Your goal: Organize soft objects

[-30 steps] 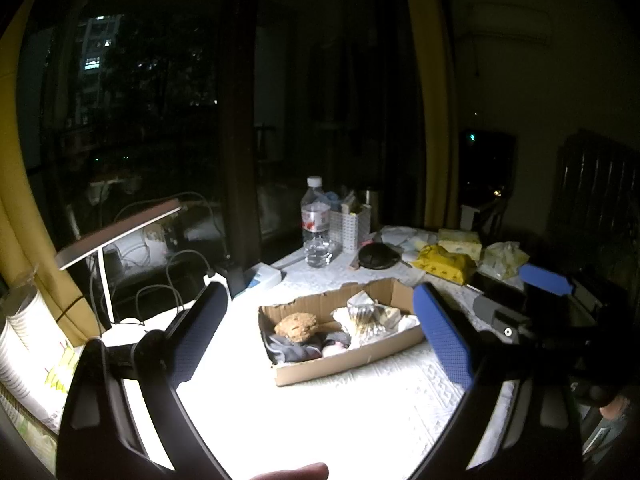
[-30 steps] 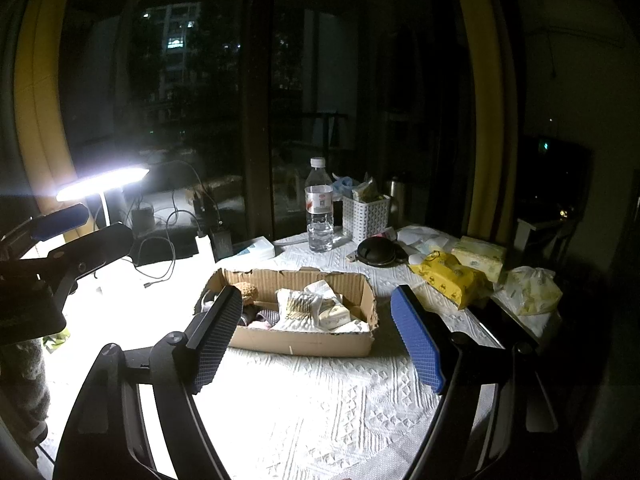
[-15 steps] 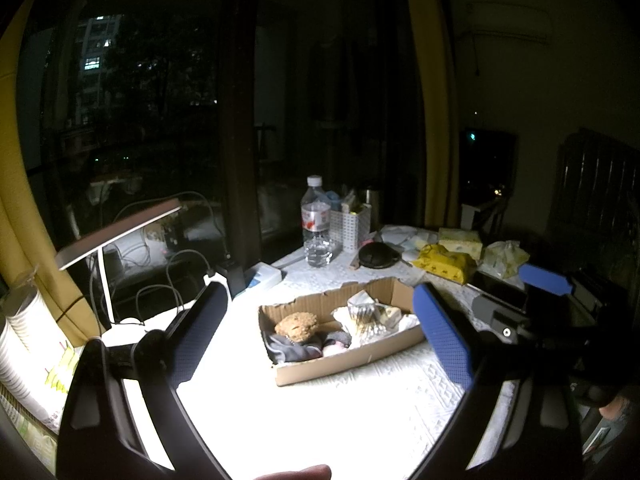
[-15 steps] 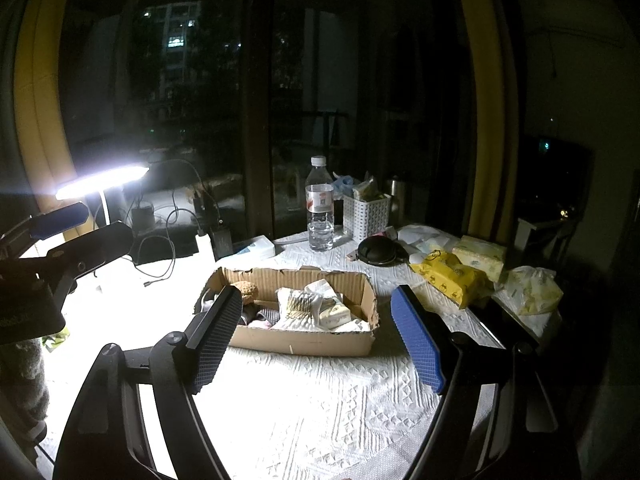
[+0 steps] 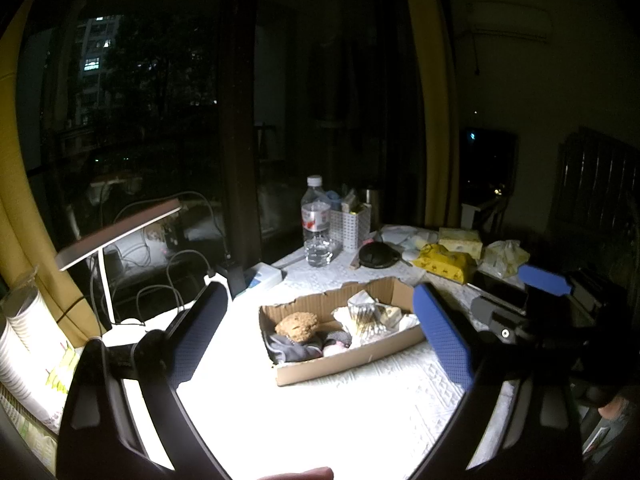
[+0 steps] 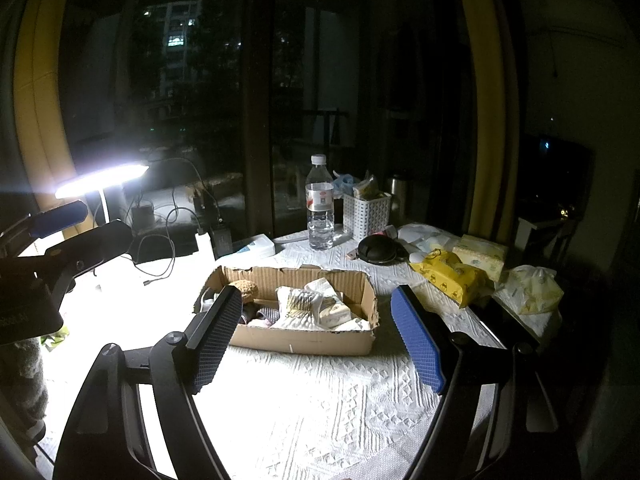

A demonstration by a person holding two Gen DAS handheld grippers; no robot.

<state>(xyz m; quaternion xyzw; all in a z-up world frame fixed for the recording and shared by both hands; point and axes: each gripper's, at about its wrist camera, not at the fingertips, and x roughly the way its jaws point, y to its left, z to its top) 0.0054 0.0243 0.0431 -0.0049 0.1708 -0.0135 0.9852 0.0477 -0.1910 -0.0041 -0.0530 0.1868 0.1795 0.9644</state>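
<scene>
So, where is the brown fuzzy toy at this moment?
The brown fuzzy toy lies in the left end of the cardboard box, above dark cloth, in both views.

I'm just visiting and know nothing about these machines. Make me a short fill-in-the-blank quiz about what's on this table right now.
1. The soft things lie inside a shallow ____ box.
2. The brown fuzzy ball sits at the box's ____ end, seen from the left claw.
3. Both the left claw and the right claw are ____ and hold nothing.
4. Behind the box stands a clear plastic water ____ with a white cap.

Missing words: cardboard; left; open; bottle
</scene>
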